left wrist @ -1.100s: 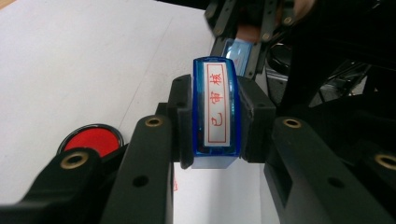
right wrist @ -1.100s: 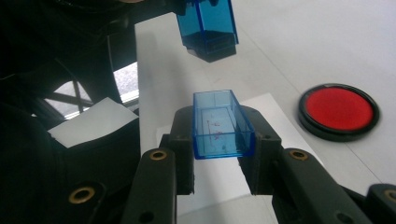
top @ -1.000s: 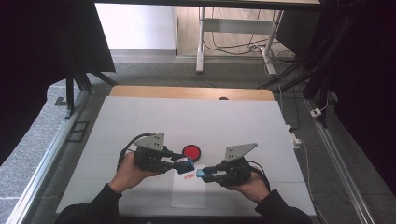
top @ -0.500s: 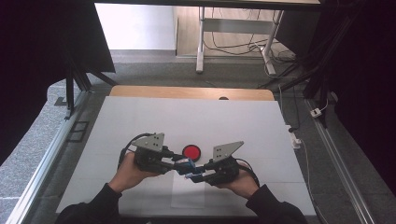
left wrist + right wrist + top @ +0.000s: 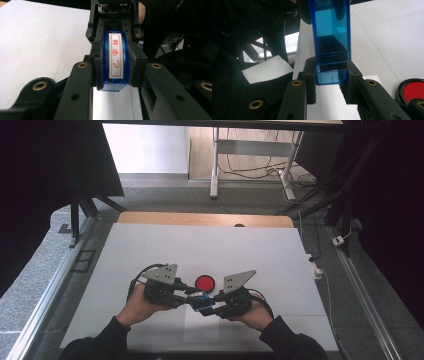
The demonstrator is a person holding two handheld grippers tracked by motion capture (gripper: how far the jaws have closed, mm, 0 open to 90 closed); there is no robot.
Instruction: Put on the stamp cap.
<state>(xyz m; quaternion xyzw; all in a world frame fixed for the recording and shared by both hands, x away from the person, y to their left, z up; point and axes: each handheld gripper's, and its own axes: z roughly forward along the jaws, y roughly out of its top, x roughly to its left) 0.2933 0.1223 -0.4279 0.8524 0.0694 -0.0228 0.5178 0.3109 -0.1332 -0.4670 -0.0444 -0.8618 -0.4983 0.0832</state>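
A wide white worktop (image 5: 150, 250) carries a white sheet of paper (image 5: 200, 332) near its front edge, and just above that sheet the left tool (image 5: 184, 296) and the right tool (image 5: 210, 308) meet tip to tip. Between them, lifted off the worktop, sits a small clear-blue plastic stamp with a red-lettered white label (image 5: 116, 60); each tool's jaws are pressed against its sides, the left around the body and the right (image 5: 332, 82) around one end. A round red ink pad in a black rim (image 5: 204, 282) lies just beyond the tools.

high view: above, looking down the table (image 5: 150, 245) | gripper views: close, facing each other | shared: blue stamp (image 5: 115, 60)
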